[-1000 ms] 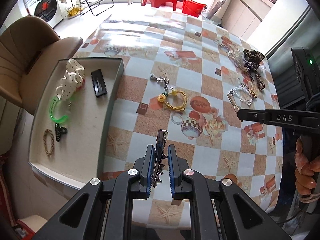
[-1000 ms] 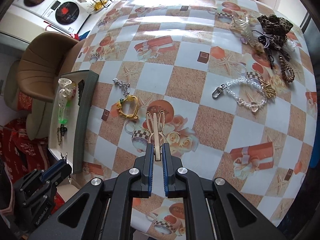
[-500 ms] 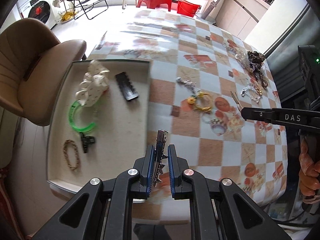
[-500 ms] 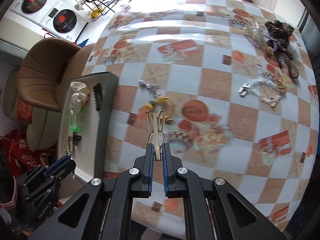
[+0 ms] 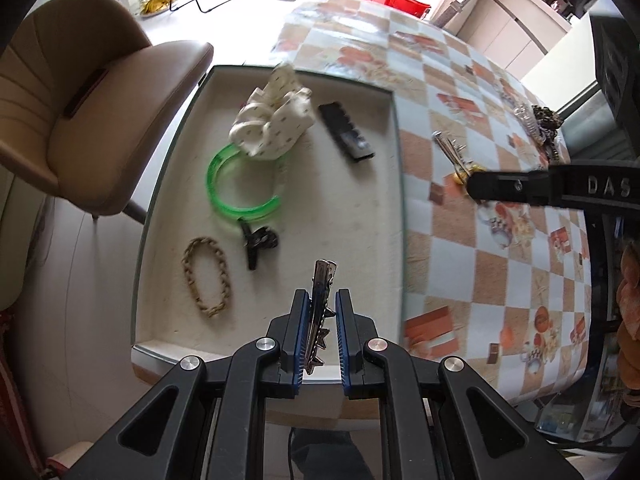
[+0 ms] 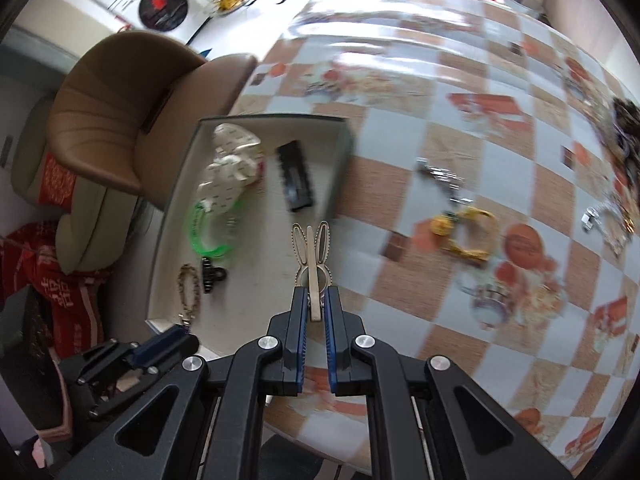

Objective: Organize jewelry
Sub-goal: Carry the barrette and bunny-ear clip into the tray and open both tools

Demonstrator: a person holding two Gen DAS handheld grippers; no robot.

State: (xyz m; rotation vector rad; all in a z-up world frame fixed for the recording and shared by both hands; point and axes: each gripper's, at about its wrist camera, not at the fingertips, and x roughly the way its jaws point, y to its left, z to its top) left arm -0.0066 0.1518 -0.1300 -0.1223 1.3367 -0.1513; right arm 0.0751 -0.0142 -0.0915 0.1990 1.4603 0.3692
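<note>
My left gripper is shut on a silver spiked hair clip and holds it above the near right part of the grey tray. My right gripper is shut on a cream rabbit-ear hair clip, above the tray's right side. In the tray lie a white scrunchie, a green bangle, a black comb clip, a small black claw clip and a braided bracelet.
On the checked tablecloth lie a yellow hair tie with a flower, a silver chain and a pile of jewelry at the far right. A brown chair stands left of the tray.
Both grippers have moved left with their clips, from above the tablecloth to above the tray. The tray's contents have not moved.
</note>
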